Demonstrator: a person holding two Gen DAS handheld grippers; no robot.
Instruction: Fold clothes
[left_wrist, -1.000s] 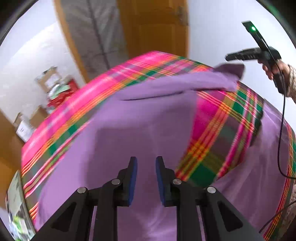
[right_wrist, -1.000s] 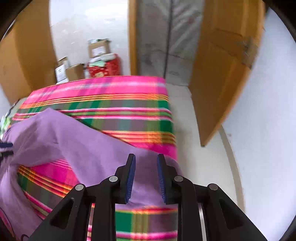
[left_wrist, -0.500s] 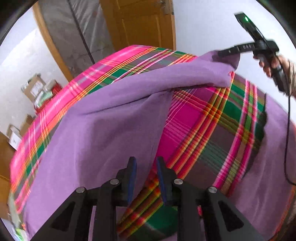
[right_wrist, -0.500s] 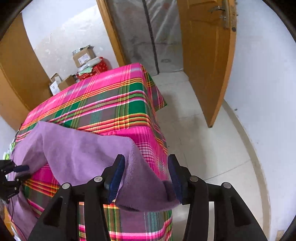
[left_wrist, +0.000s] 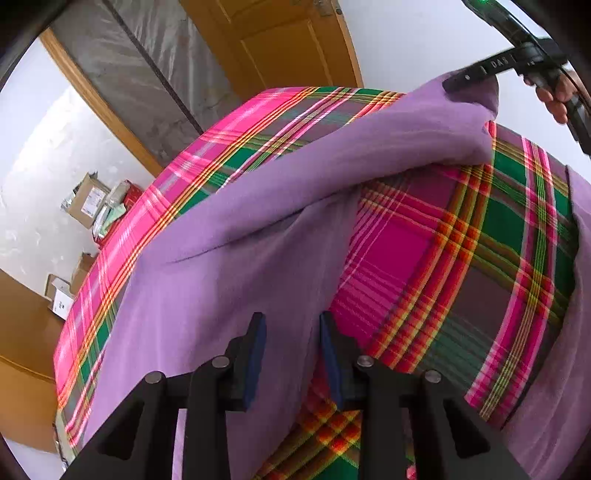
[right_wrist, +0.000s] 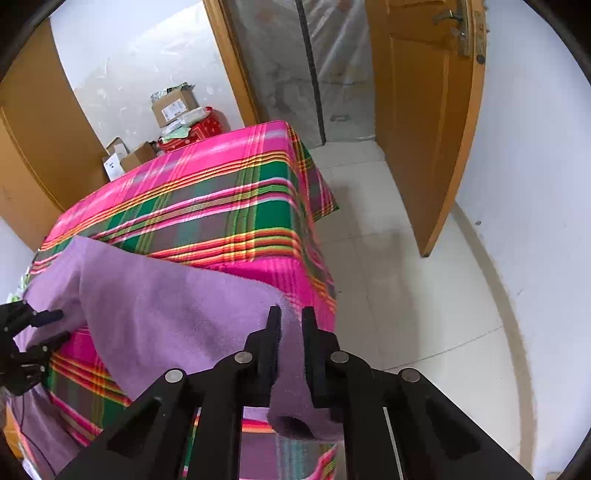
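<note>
Gripping a soft purple garment (left_wrist: 236, 280) by its near edge, the left hand-held gripper (left_wrist: 291, 354) appears in its own wrist view with narrow jaws and fleecy cloth between the blue pads, though whether they pinch it cannot be told; the garment drapes across a counter under a bright pink, green and orange plaid tablecloth (left_wrist: 461, 258), and at the far corner the right hand-held gripper (left_wrist: 476, 72), carried in a person's hand (left_wrist: 557, 98), lifts a fold clear, seemingly to stretch the fabric taut for folding. From the right wrist view, the right hand-held gripper (right_wrist: 291, 332) has just been closing and now clamps a rolled, napped hem of the garment (right_wrist: 166, 306), which sags in a broad sheet toward the left hand-held gripper (right_wrist: 37, 328) at the frame's edge, above the tablecloth (right_wrist: 229, 199); cardboard boxes (right_wrist: 173, 105) and a wooden door (right_wrist: 424, 110) stand beyond on a pale tiled floor (right_wrist: 388, 277).
</note>
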